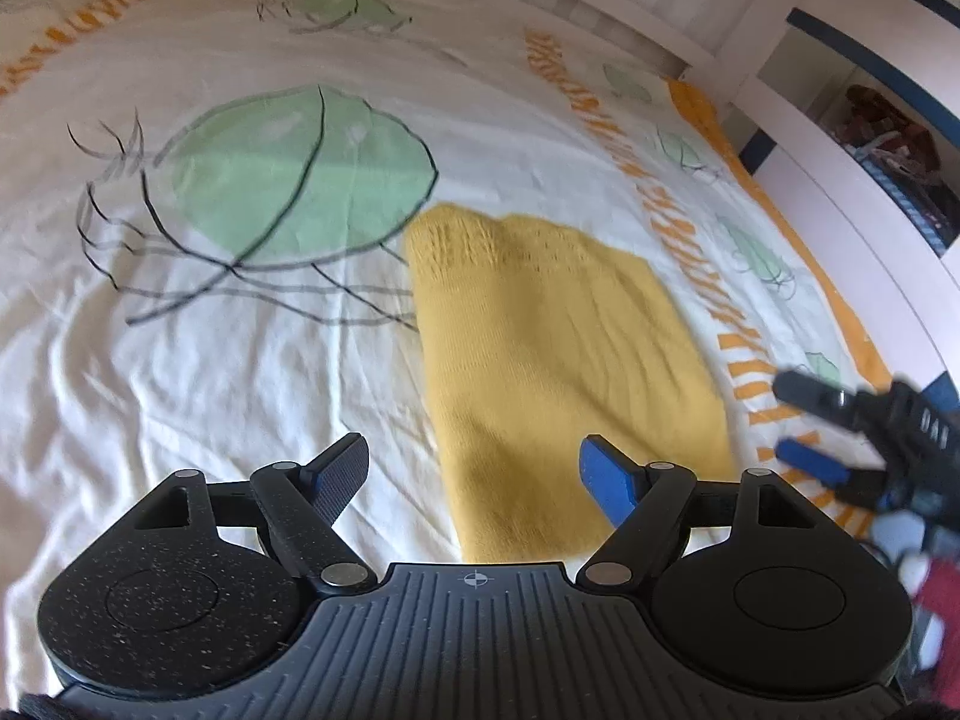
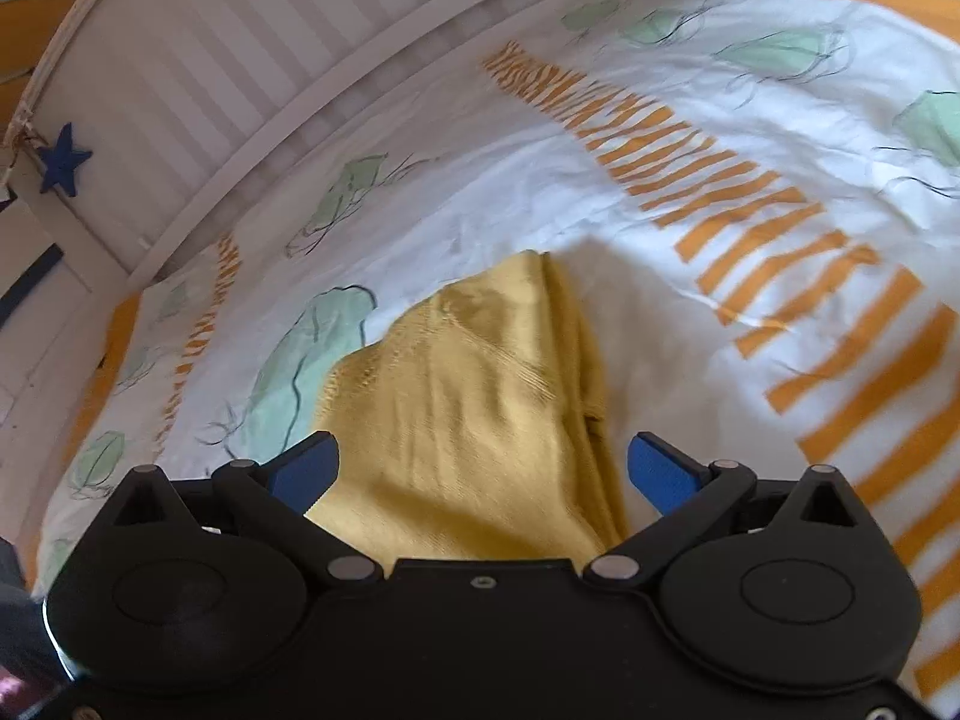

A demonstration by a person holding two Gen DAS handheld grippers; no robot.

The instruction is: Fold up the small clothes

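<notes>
A folded yellow garment [image 1: 558, 348] lay flat on the patterned bed sheet [image 1: 252, 360]. The left claw [image 1: 474, 474] and right claw [image 2: 483, 468] hovered above it, both spread wide, holding nothing.

We see the left gripper [image 1: 474, 474] as speckled black plastic with round discs, silver pivot pins, a ribbed centre plate bearing a crosshair mark, and blue pads; the right gripper [image 2: 483, 471] is plain black, with silver pins, one centre screw, blue pads

Left gripper [image 1: 474, 468] and right gripper [image 2: 483, 468] both hover with fingers spread wide.
</notes>
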